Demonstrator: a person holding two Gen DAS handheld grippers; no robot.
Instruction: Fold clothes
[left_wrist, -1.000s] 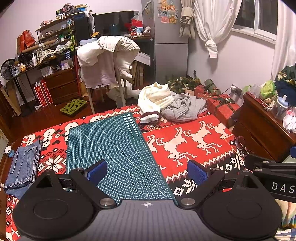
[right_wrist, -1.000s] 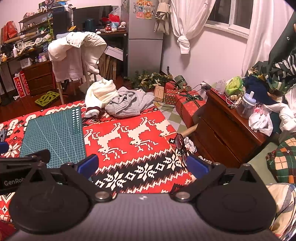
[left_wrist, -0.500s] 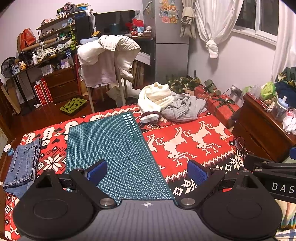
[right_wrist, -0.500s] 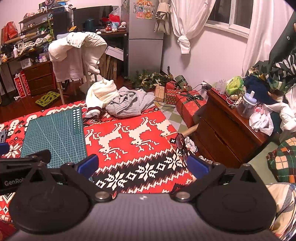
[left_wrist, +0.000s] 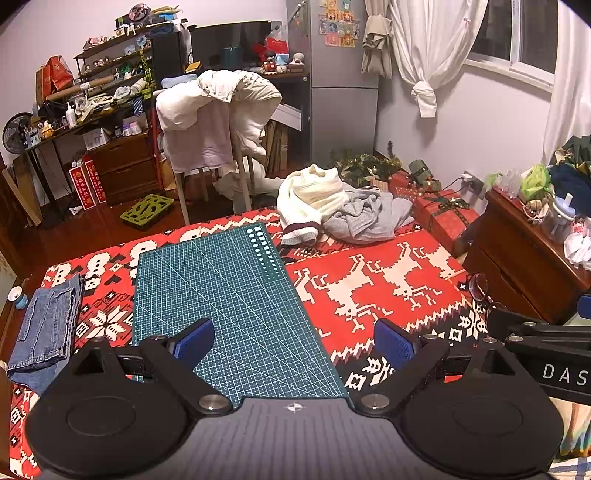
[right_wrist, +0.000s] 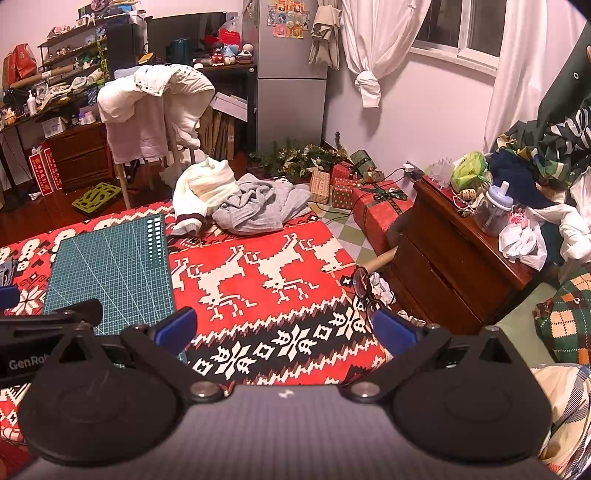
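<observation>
A cream sweater (left_wrist: 312, 195) (right_wrist: 207, 190) and a crumpled grey garment (left_wrist: 365, 218) (right_wrist: 258, 208) lie heaped at the far edge of the red patterned blanket (left_wrist: 388, 280) (right_wrist: 266, 273). Folded blue jeans (left_wrist: 46, 328) rest at the blanket's left edge. A green cutting mat (left_wrist: 225, 306) (right_wrist: 110, 269) lies between them. My left gripper (left_wrist: 293, 341) hovers open over the mat's near end, holding nothing. My right gripper (right_wrist: 282, 330) hovers open over the blanket's near right part, also holding nothing. Both are well short of the heap.
A chair draped with white clothes (left_wrist: 218, 118) stands beyond the bed. A wooden dresser (right_wrist: 458, 258) loaded with bottles and clothes lines the right side. Wrapped gift boxes (right_wrist: 380, 206) sit on the floor by it. Eyeglasses (right_wrist: 364, 286) lie at the blanket's right edge.
Both grippers have shifted very slightly; the scene has drifted a little in each view. Nothing was grasped or released.
</observation>
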